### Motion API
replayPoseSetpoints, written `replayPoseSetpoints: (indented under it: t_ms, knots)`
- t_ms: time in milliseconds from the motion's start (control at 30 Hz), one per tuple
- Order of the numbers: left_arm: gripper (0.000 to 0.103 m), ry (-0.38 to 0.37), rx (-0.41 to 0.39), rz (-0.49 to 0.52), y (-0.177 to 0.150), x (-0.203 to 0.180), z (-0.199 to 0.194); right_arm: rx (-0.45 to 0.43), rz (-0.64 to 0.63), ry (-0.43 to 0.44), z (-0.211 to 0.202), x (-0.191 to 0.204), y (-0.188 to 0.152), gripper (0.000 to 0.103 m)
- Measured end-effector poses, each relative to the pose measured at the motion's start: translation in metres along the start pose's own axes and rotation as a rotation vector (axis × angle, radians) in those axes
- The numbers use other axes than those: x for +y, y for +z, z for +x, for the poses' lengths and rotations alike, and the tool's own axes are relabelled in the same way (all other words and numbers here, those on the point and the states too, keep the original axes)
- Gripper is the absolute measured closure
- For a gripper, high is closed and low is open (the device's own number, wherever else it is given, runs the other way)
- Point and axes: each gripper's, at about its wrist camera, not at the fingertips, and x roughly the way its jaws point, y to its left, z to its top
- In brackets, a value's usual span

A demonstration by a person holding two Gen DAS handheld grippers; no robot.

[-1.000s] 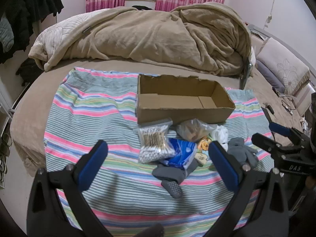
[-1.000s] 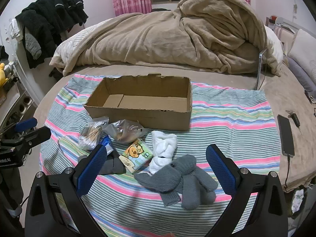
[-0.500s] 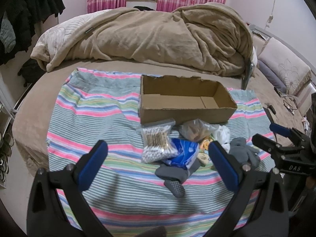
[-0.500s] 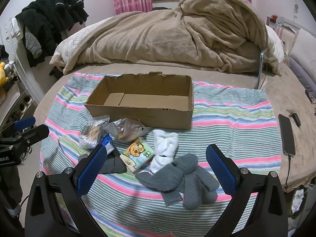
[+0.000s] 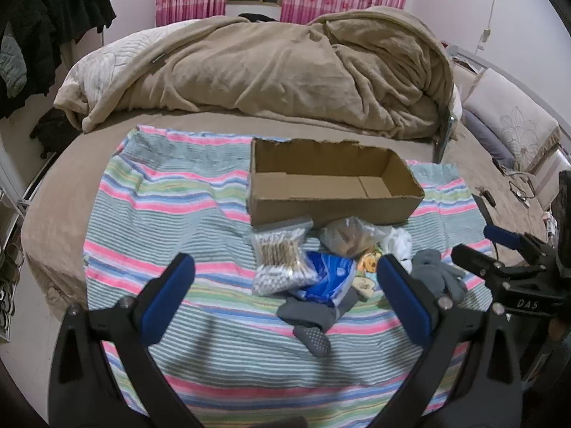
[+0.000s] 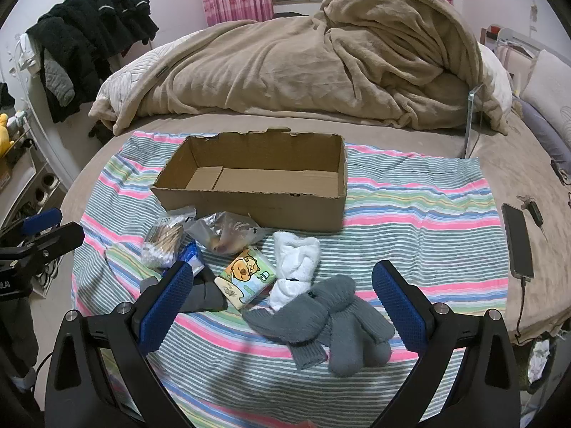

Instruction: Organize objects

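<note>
Grey gloves [image 6: 321, 317] between the right gripper's [image 6: 282, 303] empty, wide-spread jaws; left gripper [image 5: 285, 292] likewise agape, holding nothing.

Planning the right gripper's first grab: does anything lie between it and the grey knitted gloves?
Nothing visible does. The right gripper hangs open just short of the grey knitted gloves, with only bare striped cloth between.
</note>
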Motion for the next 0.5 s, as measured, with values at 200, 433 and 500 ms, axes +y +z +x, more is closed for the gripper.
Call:
replayPoseSetpoints:
  t_ms: [200, 433, 500]
  knots:
    - [0.001, 0.007, -0.005, -0.013, 0.0004, 0.0033, -0.0016, 0.007, 0.001, -0.001, 0.0031, -0.0018, -0.0013, 0.001]
    - [0.001, 0.011, -0.007, -0.013, 0.0001, 0.0034, -0.0035, 0.005, -0.001, 0.002, 0.0020, -0.0016, -0.0031, 0.001]
    - [0.001, 0.008, -0.005, -0.010, -0.0002, 0.0023, -0.0031, 0.005, 0.001, 0.000, 0.0012, -0.0012, -0.0029, 0.001]
